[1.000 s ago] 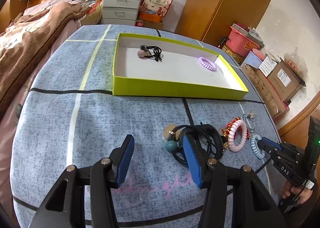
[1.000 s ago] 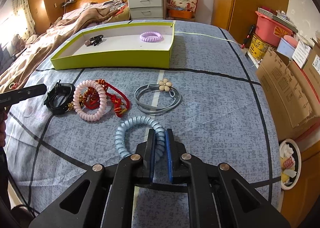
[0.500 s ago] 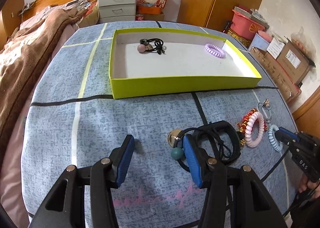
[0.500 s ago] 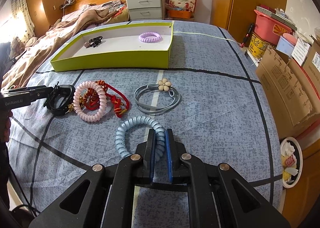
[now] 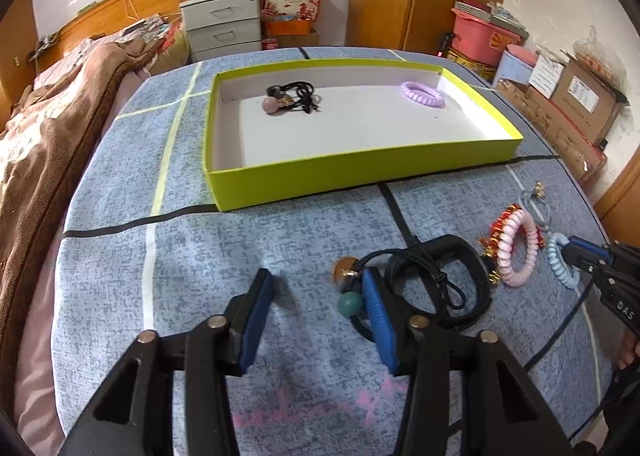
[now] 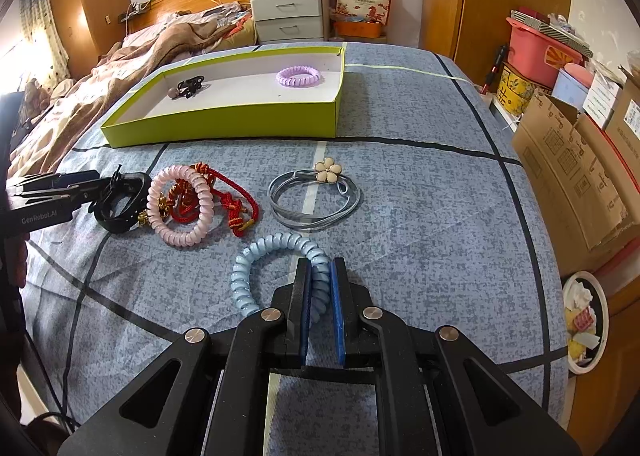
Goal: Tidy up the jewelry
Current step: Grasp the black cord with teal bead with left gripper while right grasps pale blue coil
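On the blue bedspread (image 6: 400,184) sits the green tray (image 5: 352,172), purple coil (image 5: 423,93) inside. Right gripper (image 6: 320,296) clamps the blue coil (image 6: 256,256); left gripper (image 5: 316,304) is closing, its pad seemingly beside the teal bead (image 5: 349,304), touching nothing.

Matt cardboard tray (image 5: 360,172), glossy plastic coil ties (image 6: 180,208), mottled cloth bedcover (image 6: 420,216).
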`<state>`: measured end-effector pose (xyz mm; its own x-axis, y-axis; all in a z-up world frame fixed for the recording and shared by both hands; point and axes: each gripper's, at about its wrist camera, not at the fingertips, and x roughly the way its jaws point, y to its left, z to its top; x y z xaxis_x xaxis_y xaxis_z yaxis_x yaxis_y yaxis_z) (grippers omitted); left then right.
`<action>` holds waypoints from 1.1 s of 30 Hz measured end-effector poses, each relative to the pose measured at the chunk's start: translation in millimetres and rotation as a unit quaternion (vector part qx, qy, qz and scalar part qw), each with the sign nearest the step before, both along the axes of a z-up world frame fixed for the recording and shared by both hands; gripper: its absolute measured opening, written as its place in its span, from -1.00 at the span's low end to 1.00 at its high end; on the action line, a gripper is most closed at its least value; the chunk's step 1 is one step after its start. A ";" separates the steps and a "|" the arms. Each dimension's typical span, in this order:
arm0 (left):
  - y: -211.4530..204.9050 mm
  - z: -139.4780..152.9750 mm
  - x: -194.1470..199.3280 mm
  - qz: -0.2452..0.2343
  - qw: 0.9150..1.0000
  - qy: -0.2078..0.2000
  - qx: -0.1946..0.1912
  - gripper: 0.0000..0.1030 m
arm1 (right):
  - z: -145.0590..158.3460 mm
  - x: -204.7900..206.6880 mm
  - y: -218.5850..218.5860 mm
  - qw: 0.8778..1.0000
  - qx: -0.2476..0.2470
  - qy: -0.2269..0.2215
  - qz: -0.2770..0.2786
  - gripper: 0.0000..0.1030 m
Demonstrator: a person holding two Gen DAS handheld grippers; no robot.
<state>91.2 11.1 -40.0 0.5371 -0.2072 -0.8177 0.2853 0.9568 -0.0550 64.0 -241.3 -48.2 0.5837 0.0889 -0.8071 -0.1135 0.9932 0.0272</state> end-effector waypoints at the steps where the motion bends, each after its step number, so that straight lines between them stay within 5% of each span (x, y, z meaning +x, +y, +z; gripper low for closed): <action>1: -2.8 -0.2 -0.1 -0.002 1.000 -0.001 0.010 -0.25 | 0.0 0.0 -0.1 1.000 0.000 0.000 0.000 -0.81; 9: -5.6 1.4 -1.0 -0.007 1.000 -0.005 0.013 -0.59 | 0.4 0.2 -0.4 1.000 0.002 0.000 -0.001 -0.81; 33: 10.9 16.6 -8.5 0.022 0.999 -0.017 -0.032 -0.60 | 3.0 -2.8 -5.6 0.999 0.029 -0.010 -0.013 -0.81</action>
<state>82.6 22.0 -23.4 0.5737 -0.2343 -0.7848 0.2456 0.9633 -0.1081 61.2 -246.9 -45.1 0.6021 0.1188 -0.7895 -0.0881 0.9927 0.0822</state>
